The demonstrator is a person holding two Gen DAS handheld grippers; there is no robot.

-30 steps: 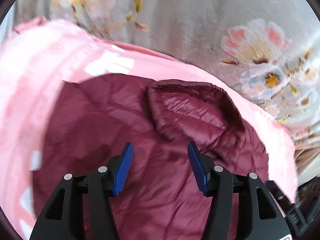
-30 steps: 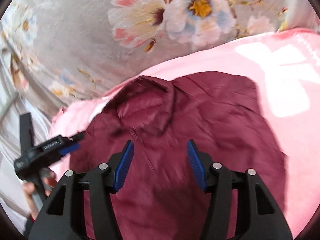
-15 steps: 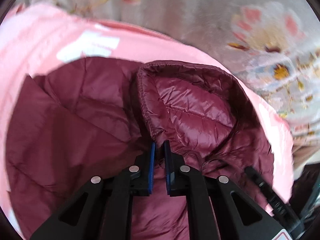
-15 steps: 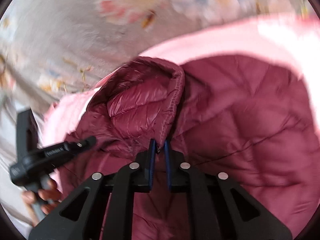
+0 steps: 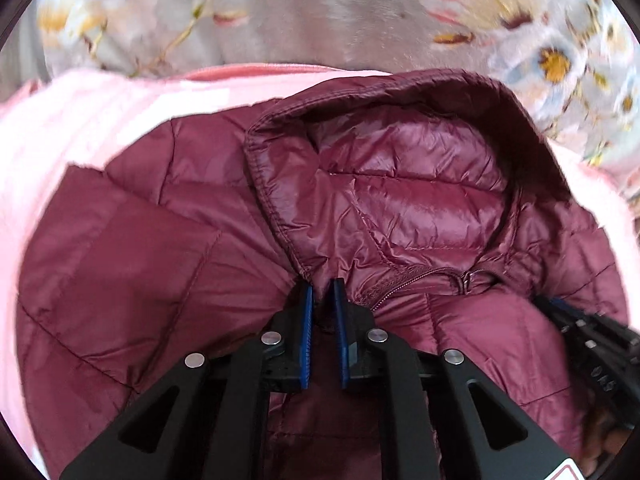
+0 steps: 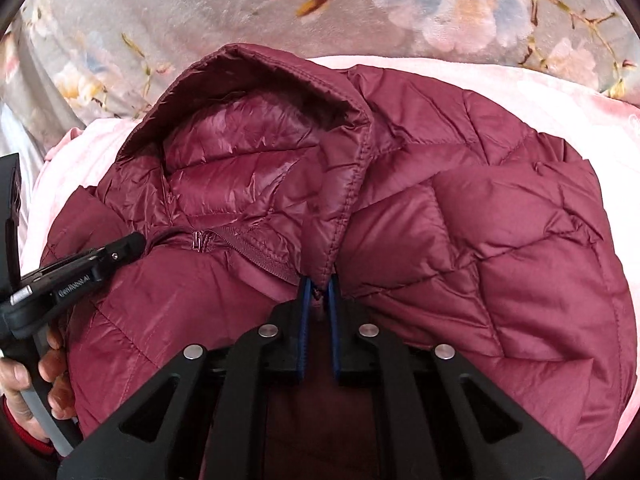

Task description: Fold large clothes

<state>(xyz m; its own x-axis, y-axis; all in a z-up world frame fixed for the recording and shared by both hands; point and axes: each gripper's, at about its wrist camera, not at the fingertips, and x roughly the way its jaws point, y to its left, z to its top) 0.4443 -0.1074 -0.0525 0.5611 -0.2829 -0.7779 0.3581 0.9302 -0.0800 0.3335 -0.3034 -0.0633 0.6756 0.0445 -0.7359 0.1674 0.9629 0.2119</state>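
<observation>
Jacket (image 5: 132,264), maroon quilted, lies on pink blanket (image 5: 72,120); left gripper (image 5: 321,296) and right gripper (image 6: 317,288) each nearly closed, pinching hood (image 6: 248,152) base; hood fold apparently in hand; next, carry hood down over body.

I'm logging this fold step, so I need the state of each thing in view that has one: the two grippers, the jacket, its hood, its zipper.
left gripper: shut on the puffer jacket at the hood's base.
right gripper: shut on the puffer jacket at the hood's other edge.
maroon puffer jacket: lying on the pink blanket, pinched at the neck.
hood: gaping open, lining showing.
zipper: closed up to the neck.
</observation>
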